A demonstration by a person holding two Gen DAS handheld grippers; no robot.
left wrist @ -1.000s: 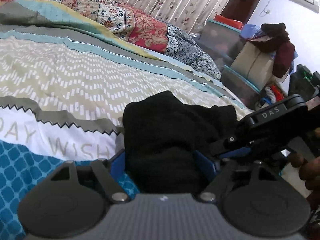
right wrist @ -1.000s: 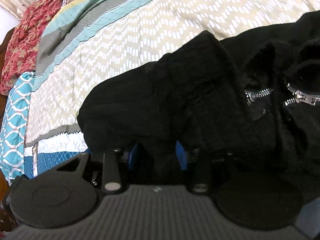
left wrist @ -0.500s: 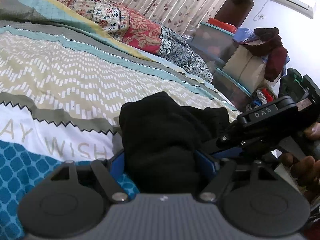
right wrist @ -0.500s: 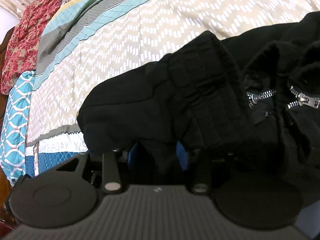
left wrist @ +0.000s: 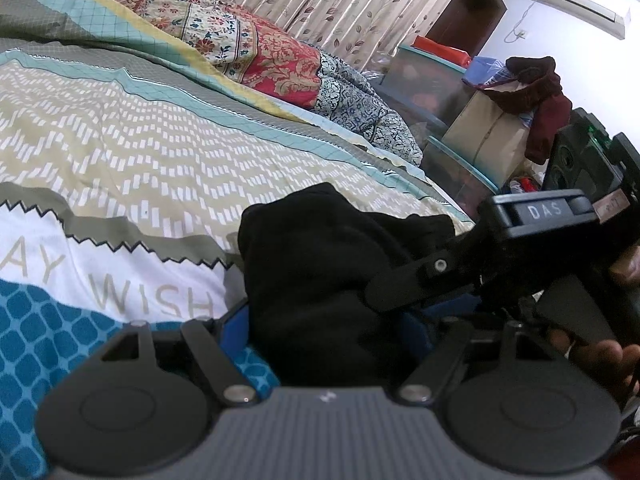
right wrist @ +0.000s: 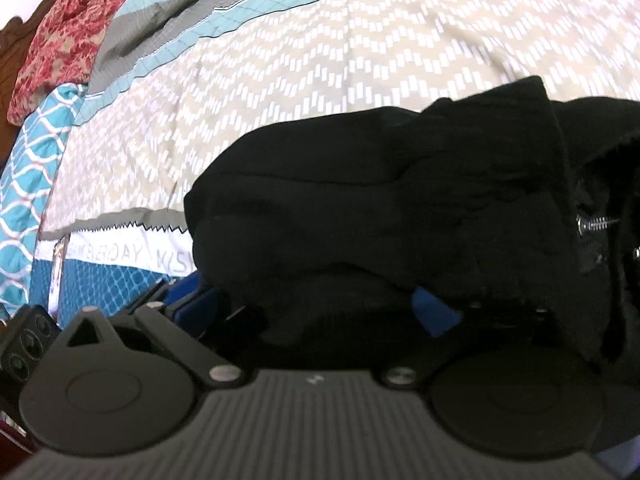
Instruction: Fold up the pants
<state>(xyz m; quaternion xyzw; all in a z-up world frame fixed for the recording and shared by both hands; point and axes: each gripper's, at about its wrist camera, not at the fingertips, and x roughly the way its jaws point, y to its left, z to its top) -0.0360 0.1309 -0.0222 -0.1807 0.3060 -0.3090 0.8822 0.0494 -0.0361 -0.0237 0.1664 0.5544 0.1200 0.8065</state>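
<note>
The black pants (left wrist: 320,264) lie bunched in a thick folded bundle on the bedspread (left wrist: 160,152). My left gripper (left wrist: 326,320) is shut on the near end of the bundle, its blue pads pressed into the cloth on both sides. In the right wrist view the pants (right wrist: 380,208) fill the middle. My right gripper (right wrist: 316,312) is opening: its blue pads stand wide apart, with cloth lying loosely between them. The right gripper's black DAS-marked housing (left wrist: 540,216) shows beside the bundle in the left wrist view, with a hand (left wrist: 600,356) behind it.
Fleecy black cloth with a metal zipper (right wrist: 596,224) lies right of the bundle. Floral quilts (left wrist: 280,64) are piled at the bed's far side. Past the bed's right edge stand storage bins (left wrist: 432,80) and a cardboard box (left wrist: 492,140) with dark red clothes.
The right gripper's jaws have sprung wide apart and let go of the pants, and its view has slid sideways across the bundle. The left gripper keeps its grip and has not moved.
</note>
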